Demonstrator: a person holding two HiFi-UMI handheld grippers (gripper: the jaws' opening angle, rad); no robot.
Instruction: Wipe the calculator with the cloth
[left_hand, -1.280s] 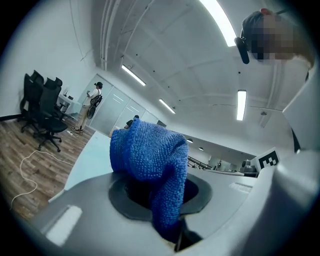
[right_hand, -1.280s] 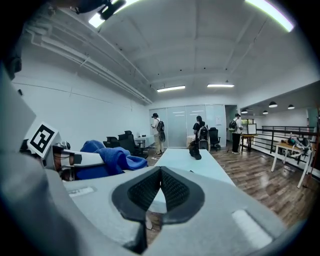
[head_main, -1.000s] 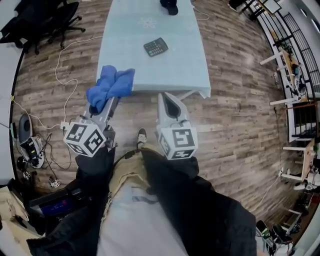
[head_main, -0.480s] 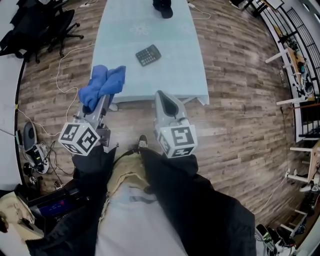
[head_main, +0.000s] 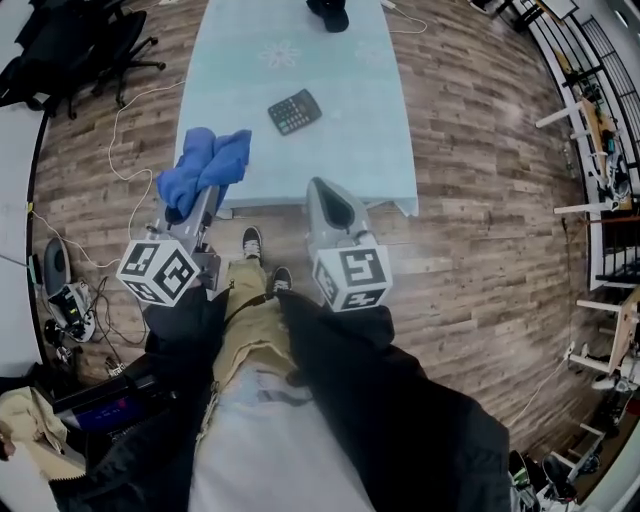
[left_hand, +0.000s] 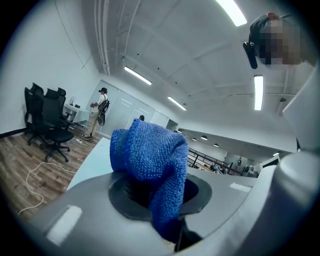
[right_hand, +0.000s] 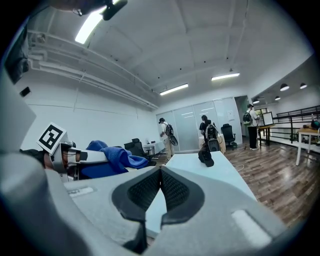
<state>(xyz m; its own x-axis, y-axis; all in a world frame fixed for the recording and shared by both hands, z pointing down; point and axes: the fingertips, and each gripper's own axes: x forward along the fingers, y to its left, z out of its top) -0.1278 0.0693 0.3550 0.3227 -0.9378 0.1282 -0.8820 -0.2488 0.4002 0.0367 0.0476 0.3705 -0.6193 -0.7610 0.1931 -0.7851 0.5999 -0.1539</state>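
We find that the person has closed on the table (head_main: 340, 150) over the last second: its near edge now sits lower and nearer in the head view, the calculator (head_main: 294, 111) has slid down and left within the view, and a second shoe (head_main: 252, 242) has appeared ahead of the first, which we read as a step forward. The grips have not altered. The left tongs (head_main: 203, 208) stay clamped on the blue cloth (head_main: 205, 165), which bunches above the tips and hangs down between the pads in the left gripper view. The right tongs (head_main: 328, 198) stay closed, pads meeting, with nothing between them. In our judgement the task remains in its approach stage: the cloth is secured and ready, but no wiping contact has been made. The calculator lies flat on the table, turned at an angle to its edges, well inside the near edge and roughly midway across its width. It sits ahead of both tongs, to the right of the cloth and slightly left of the right tongs' line, apart from each. The cloth appears against the table's near left corner; we cannot tell whether it is over the surface or short of it
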